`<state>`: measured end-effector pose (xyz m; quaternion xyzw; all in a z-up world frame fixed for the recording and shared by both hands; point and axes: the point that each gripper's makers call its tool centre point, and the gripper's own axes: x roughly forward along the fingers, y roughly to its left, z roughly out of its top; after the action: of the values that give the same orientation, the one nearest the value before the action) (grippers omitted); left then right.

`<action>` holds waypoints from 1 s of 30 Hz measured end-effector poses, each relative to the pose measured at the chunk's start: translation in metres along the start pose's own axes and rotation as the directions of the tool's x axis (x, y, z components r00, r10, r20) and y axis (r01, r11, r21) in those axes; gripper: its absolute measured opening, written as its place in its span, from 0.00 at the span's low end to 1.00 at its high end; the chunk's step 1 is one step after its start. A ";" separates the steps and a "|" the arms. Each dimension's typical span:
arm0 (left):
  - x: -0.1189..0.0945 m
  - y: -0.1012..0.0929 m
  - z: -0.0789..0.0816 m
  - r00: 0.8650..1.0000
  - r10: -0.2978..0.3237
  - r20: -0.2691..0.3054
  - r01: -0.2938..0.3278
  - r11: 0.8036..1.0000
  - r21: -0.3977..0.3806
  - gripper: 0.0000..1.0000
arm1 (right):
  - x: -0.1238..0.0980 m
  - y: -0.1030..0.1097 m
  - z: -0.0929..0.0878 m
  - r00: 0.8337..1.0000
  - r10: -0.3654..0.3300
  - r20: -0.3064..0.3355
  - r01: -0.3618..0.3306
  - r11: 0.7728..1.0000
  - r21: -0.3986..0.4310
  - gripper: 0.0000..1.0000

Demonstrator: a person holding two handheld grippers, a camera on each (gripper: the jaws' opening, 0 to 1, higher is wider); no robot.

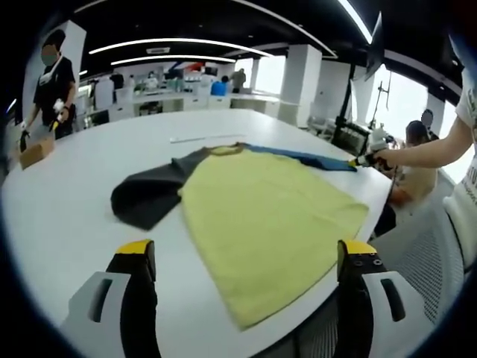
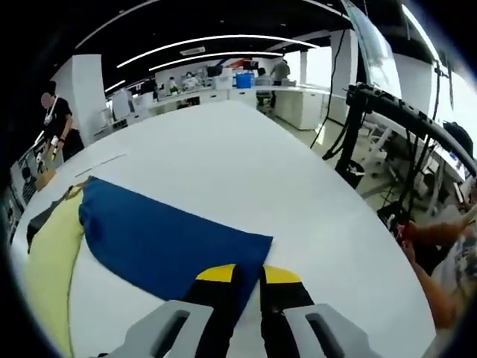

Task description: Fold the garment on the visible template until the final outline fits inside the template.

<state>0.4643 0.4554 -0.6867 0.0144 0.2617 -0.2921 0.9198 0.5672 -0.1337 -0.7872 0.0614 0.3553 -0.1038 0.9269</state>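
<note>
A garment lies spread on the white table (image 1: pixel 67 216): a yellow body (image 1: pixel 261 216), a dark grey sleeve (image 1: pixel 145 198) to its left and a blue sleeve (image 1: pixel 298 155) stretched out toward the far right. My left gripper (image 1: pixel 246 250) hovers open above the near hem, its yellow-tipped jaws wide apart. The right gripper (image 1: pixel 364 160), held by a person's hand, sits at the blue sleeve's end. In the right gripper view, my right gripper (image 2: pixel 250 274) is shut on the cuff of the blue sleeve (image 2: pixel 164 239), with the yellow body (image 2: pixel 52 261) at the left.
A thin pale strip (image 1: pixel 205 138) lies on the table beyond the collar. A person in black stands far left by a cardboard box (image 1: pixel 33 153). Another person (image 1: pixel 417 145) sits past the right edge. A mesh chair (image 1: pixel 440 246) and a cabled stand (image 2: pixel 387 104) border the table.
</note>
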 end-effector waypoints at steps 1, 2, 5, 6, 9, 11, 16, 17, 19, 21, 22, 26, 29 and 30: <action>0.000 0.000 0.000 1.000 0.000 -0.002 0.000 1.000 0.002 0.98 | 0.001 0.001 0.000 1.000 -0.001 -0.003 0.001 1.000 -0.003 0.07; 0.000 0.001 -0.001 1.000 0.000 -0.002 0.000 1.000 0.002 0.98 | 0.001 0.001 0.001 1.000 -0.002 -0.006 0.002 1.000 -0.002 0.06; 0.000 0.006 -0.003 1.000 0.001 0.000 -0.001 1.000 0.001 0.98 | -0.001 0.003 0.001 1.000 -0.006 -0.006 0.006 1.000 0.014 0.03; 0.000 0.007 -0.003 1.000 0.001 0.001 -0.001 1.000 0.002 0.98 | -0.001 0.003 0.001 1.000 -0.009 -0.005 0.009 1.000 0.025 0.02; -0.001 0.009 -0.004 1.000 0.004 0.002 -0.004 1.000 0.003 0.98 | -0.003 0.007 0.002 1.000 -0.006 -0.005 0.006 0.999 0.048 0.00; -0.002 0.011 -0.005 1.000 0.011 0.000 -0.011 1.000 0.004 0.99 | -0.003 0.007 0.003 1.000 -0.009 -0.005 0.009 0.999 0.046 0.00; -0.004 0.018 -0.006 1.000 0.022 0.003 -0.022 1.000 0.009 0.99 | -0.001 0.003 0.009 1.000 0.000 -0.021 0.001 0.999 0.034 0.00; -0.004 0.018 -0.006 1.000 0.022 0.003 -0.022 1.000 0.011 0.99 | -0.001 0.004 0.010 1.000 0.002 -0.019 -0.001 1.000 0.031 0.00; -0.004 0.020 -0.007 1.000 0.023 0.001 -0.023 1.000 0.015 0.99 | -0.003 0.004 0.015 1.000 0.002 -0.012 -0.002 1.000 0.015 0.00; -0.004 0.023 -0.010 1.000 0.025 -0.002 -0.025 1.000 0.014 0.99 | -0.003 0.003 0.018 1.000 0.002 -0.007 -0.002 1.000 0.009 0.00; -0.003 0.024 -0.011 1.000 0.025 -0.002 -0.025 1.000 0.014 0.99 | -0.002 0.002 0.019 1.000 0.000 -0.009 0.000 1.000 0.002 0.00; -0.002 0.026 -0.013 1.000 0.020 -0.009 -0.020 1.000 0.015 0.99 | 0.006 -0.003 0.026 1.000 -0.007 -0.016 0.007 1.000 -0.028 0.00; -0.001 0.027 -0.014 1.000 0.017 -0.012 -0.017 1.000 0.023 0.99 | 0.007 -0.005 0.032 1.000 -0.012 -0.014 0.011 0.999 -0.048 0.00; -0.001 0.027 -0.015 1.000 0.016 -0.014 -0.016 1.000 0.025 0.99 | 0.008 -0.007 0.037 1.000 -0.013 -0.009 0.013 0.999 -0.052 0.00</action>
<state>0.4717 0.4807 -0.7026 0.0301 0.2644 -0.2878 0.9200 0.5951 -0.1483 -0.7650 0.0354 0.3624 -0.1002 0.9259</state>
